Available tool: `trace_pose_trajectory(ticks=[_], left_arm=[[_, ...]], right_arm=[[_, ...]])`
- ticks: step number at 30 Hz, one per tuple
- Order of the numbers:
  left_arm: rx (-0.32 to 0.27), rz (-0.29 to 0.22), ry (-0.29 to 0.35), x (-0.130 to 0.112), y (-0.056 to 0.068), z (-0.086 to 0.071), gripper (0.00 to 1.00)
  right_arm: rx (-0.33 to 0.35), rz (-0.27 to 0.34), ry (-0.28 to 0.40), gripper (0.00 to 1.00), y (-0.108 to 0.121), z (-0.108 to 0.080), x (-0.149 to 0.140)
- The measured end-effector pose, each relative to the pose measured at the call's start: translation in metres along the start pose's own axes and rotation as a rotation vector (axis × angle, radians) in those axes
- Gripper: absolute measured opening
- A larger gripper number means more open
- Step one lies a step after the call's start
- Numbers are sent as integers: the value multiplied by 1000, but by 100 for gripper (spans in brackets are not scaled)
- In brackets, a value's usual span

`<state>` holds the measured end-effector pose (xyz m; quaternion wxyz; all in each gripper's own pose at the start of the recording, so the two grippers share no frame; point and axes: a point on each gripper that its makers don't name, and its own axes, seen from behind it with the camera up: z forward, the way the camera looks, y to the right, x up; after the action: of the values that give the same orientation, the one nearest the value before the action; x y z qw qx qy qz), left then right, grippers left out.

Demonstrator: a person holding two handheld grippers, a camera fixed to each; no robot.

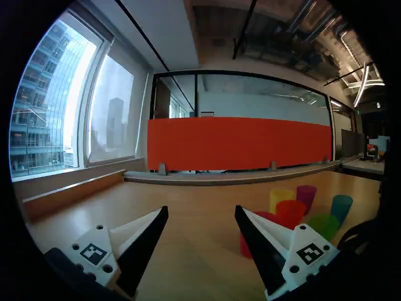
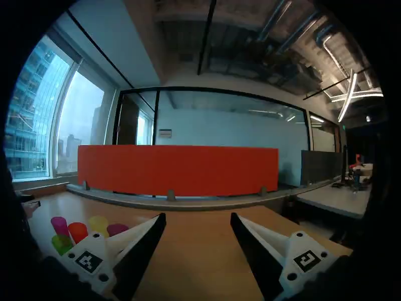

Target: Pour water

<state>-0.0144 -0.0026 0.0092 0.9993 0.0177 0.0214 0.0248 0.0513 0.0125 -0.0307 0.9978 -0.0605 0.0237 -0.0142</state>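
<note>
A cluster of translucent plastic cups stands on the wooden table [image 1: 200, 200]. In the left gripper view they are to the right: a yellow cup [image 1: 280, 197], a purple cup [image 1: 306, 194], a teal cup [image 1: 341, 206], an orange cup [image 1: 290, 213] and a green cup [image 1: 323, 226]. My left gripper [image 1: 200, 209] hovers open above the table to their left, holding nothing. In the right gripper view the cups sit low on the left: a magenta cup [image 2: 59, 224], an orange cup [image 2: 77, 232], a yellow cup [image 2: 98, 223] and a green cup [image 2: 61, 244]. My right gripper [image 2: 197, 216] is open with nothing between its fingers.
An orange divider panel [image 1: 240, 143] runs along the table's far edge, with a glass wall behind it. Large windows [image 1: 55, 115] and a wooden ledge [image 1: 75, 188] lie to the left. A grey desk [image 2: 333, 198] with equipment adjoins on the right.
</note>
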Motion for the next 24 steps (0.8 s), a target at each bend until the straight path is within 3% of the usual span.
trace_pose_trajectory(ticks=[17,24], left_arm=[[0,1,-2,-1,0,0,99],[0,1,-2,-1,1,-1,99]], right_arm=[[26,-13,24,100,8,2,1],[54,-32,42,100,-2,10,-6]])
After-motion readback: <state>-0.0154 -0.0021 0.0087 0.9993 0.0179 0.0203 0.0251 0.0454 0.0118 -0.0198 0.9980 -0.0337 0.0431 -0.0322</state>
